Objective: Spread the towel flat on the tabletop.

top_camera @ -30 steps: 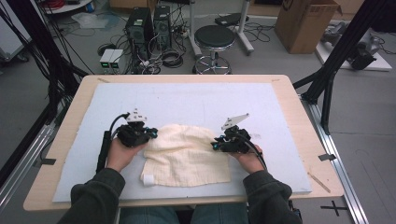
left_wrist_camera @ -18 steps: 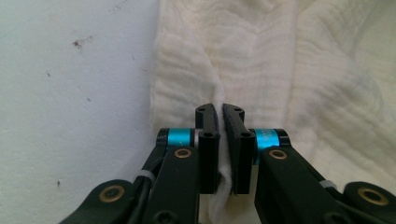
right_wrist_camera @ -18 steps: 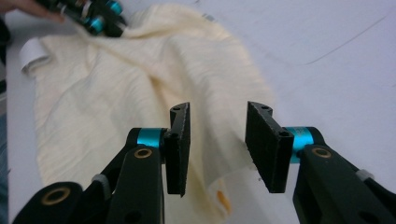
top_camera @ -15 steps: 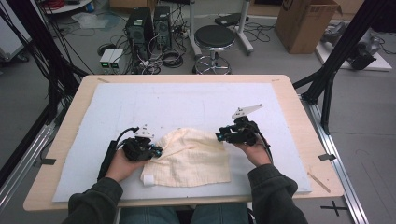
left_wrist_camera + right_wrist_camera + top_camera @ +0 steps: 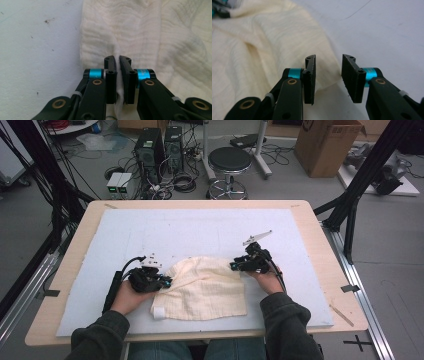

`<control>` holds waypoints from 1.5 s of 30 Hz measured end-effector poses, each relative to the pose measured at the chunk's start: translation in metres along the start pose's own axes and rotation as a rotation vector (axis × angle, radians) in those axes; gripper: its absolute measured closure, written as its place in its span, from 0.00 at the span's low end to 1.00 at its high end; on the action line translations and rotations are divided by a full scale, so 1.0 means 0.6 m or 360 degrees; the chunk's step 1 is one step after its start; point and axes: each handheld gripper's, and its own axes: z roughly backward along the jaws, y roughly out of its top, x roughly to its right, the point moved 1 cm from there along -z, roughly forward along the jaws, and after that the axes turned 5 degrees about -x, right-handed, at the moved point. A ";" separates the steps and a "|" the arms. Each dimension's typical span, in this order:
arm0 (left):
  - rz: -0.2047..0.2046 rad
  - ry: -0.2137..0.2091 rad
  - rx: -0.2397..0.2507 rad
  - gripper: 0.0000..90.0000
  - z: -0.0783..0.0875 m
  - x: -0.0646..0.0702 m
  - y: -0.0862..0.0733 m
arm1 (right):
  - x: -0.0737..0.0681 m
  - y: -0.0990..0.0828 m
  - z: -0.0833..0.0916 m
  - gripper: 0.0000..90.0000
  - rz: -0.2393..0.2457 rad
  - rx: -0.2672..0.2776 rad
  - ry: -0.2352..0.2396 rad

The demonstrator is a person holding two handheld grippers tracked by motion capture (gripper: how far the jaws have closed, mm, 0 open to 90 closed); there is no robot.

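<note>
A cream waffle-weave cloth point(image 5: 205, 287) lies rumpled on the white mat near the front edge. My left gripper point(image 5: 167, 281) is at its left edge. In the left gripper view the left gripper point(image 5: 117, 60) is shut on a pinched fold of the cloth point(image 5: 140, 32). My right gripper point(image 5: 234, 266) is at the cloth's upper right corner. In the right gripper view the right gripper point(image 5: 328, 65) has a clear gap between its jaws, which have just been closing. The cloth point(image 5: 262, 50) has its edge lying under that gap, and the pads do not press on it.
A white foam mat point(image 5: 200, 227) covers most of the wooden table point(image 5: 320, 240), with bare mat behind and beside the cloth. A white tag sits at the cloth's near left corner point(image 5: 159, 312). On the floor beyond stand a stool point(image 5: 229, 162), computer boxes and cables.
My left gripper has come toward the near edge with the cloth's left edge, and the cloth has bunched narrower. My right gripper has shifted slightly away at the cloth's right corner.
</note>
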 end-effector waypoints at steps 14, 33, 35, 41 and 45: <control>0.0093 0.0009 0.0051 0.94 0.038 -0.010 -0.025 | -0.085 -0.027 0.025 0.89 0.0317 -0.0062 0.0045; 0.0091 0.0067 0.0059 0.92 0.024 -0.020 -0.024 | 0.009 0.046 -0.045 0.76 0.0026 -0.0081 0.0005; 0.0088 0.0087 0.0068 0.92 0.024 -0.017 -0.023 | 0.000 0.043 -0.039 0.91 0.0088 -0.0073 0.0011; 0.0097 0.0127 0.0091 0.94 0.021 -0.017 -0.017 | -0.019 0.040 -0.006 0.94 0.0195 -0.0054 -0.0099; 0.0145 0.0162 0.0155 0.94 0.025 -0.032 -0.002 | -0.024 0.039 0.019 0.94 0.0230 0.0003 -0.0109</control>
